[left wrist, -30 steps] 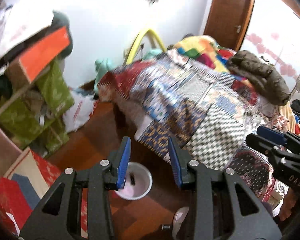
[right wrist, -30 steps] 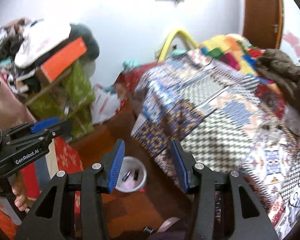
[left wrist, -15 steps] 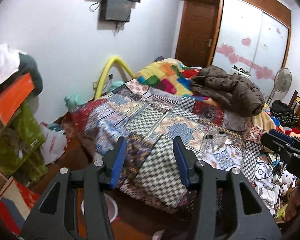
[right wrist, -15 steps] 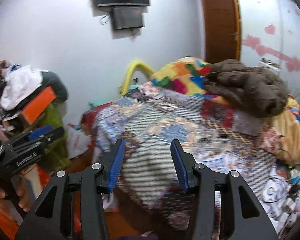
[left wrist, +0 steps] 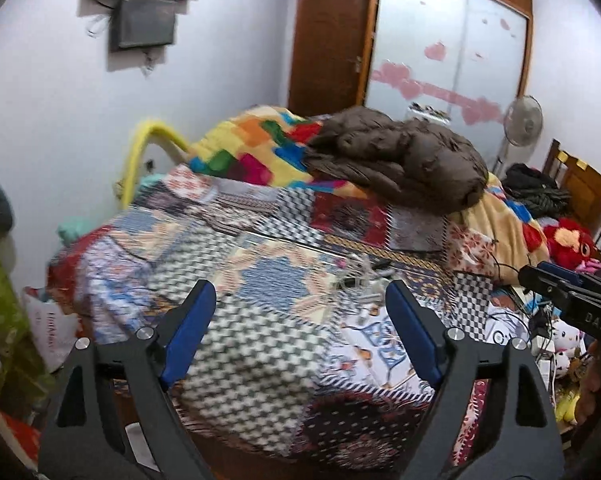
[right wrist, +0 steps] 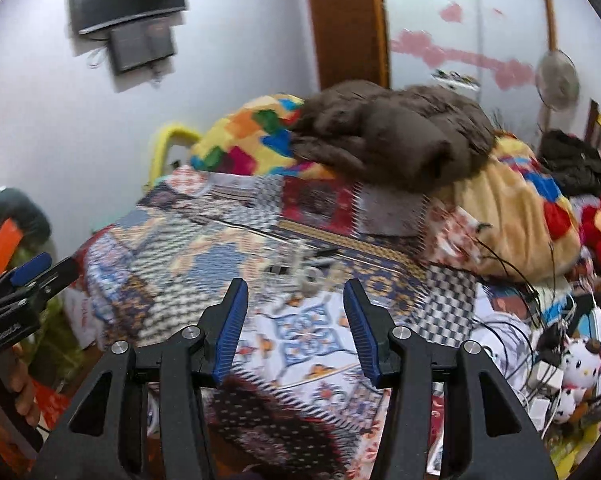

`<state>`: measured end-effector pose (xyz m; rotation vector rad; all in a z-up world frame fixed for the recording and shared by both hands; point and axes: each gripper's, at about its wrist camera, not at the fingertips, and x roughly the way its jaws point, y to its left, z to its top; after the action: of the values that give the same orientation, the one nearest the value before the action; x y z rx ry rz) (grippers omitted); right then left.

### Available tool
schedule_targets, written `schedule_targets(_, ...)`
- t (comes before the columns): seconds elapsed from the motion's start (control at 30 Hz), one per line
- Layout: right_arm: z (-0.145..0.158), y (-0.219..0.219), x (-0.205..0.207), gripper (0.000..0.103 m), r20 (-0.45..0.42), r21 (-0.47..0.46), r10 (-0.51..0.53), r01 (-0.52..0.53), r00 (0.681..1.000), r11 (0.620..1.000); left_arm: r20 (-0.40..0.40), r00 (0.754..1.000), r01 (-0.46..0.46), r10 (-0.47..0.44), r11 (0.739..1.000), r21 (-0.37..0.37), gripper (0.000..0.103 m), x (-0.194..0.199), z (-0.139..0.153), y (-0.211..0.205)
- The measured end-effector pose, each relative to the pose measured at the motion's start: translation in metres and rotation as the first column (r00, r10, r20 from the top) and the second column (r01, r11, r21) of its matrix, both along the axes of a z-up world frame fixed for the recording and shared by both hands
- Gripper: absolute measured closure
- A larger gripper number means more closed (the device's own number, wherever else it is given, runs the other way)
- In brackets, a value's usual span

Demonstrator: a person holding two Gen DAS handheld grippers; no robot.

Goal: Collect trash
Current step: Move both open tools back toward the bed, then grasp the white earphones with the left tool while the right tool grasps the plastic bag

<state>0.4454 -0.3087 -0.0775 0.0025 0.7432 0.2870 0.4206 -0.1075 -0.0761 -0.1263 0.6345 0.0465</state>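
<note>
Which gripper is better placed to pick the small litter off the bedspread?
Probably right: the right gripper is open with the litter just beyond its fingertips. The left gripper, also open, sees it off-centre.

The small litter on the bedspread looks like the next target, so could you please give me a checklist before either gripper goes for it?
1. Left gripper open, nothing between its fingers: ok.
2. Right gripper open, nothing held: ok.
3. Litter pile in view ahead of both grippers: ok.
4. What the pieces are, trash or not: cannot tell, blurred.
5. Black cables lying right of the pile, snag risk: not ok.
6. Bin for the trash in view: not ok.
</note>
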Motion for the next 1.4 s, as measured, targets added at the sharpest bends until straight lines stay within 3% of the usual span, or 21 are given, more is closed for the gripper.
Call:
schedule_targets(0.07, -0.013, -0.012, 0.016, 0.045, -0.021, -0.011, -0.036, 0.036, 0.999, 0.999, -0.028, 0.999, 0.027, -0.028, 0.999, -0.021, 0.016, 0.021, -0.012, -0.01)
schedule_targets(0.27, -0.045, -0.036, 0.053, 0.045, -0.086, -0.042, -0.074, 0.07, 0.994, 0.997, -0.119, 0.989, 0.076, -0.09, 0.99, -0.118, 0.016, 0.079, -0.053, -0.023)
schedule_targets(0.4, -0.068, -0.042, 0.076, 0.045, -0.128, -0.044, -0.08, 0.075, 0.988, 0.996, -0.155, 0.985, 0.068, -0.082, 0.994, -0.089, 0.016, 0.114, -0.078, -0.029)
schedule_targets(0.53, -0.092, -0.044, 0.101, 0.045, -0.181, -0.008, -0.065, 0.065, 0.981, 0.998, -0.181, 0.979, 0.069, -0.09, 0.99, -0.12, 0.016, 0.144, -0.103, -0.028)
schedule_targets(0.63, -0.109, -0.043, 0.118, 0.045, -0.21, 0.011, -0.06, 0.064, 0.976, 0.998, -0.215, 0.972, 0.075, -0.092, 0.993, -0.087, 0.016, 0.168, -0.121, -0.031)
schedule_targets(0.83, -0.14, -0.036, 0.154, 0.045, -0.278, 0.09, -0.015, 0.041, 0.961, 0.995, -0.305, 0.944, 0.109, -0.127, 0.991, -0.074, 0.016, 0.21, -0.165, -0.043)
schedule_targets(1.0, -0.161, -0.025, 0.174, 0.048, -0.313, 0.115, 0.019, 0.019, 0.95, 0.993, -0.359, 0.92, 0.132, -0.16, 0.986, -0.099, 0.03, 0.232, -0.19, -0.047)
schedule_targets(1.27, -0.189, -0.01, 0.193, 0.067, -0.368, 0.082, 0.014, 0.017, 0.93, 0.997, -0.336, 0.913, 0.211, -0.231, 0.973, -0.094, 0.059, 0.246, -0.197, -0.059)
schedule_targets(1.33, -0.19, -0.008, 0.193, 0.069, -0.354, 0.078, 0.008, 0.021, 0.935, 0.997, -0.347, 0.908, 0.218, -0.237, 0.972, -0.091, 0.064, 0.25, -0.199, -0.061)
schedule_targets(1.4, -0.19, -0.005, 0.192, 0.078, -0.345, 0.059, 0.01, 0.011, 0.939, 0.998, -0.357, 0.904, 0.218, -0.236, 0.972, -0.091, 0.073, 0.254, -0.202, -0.063)
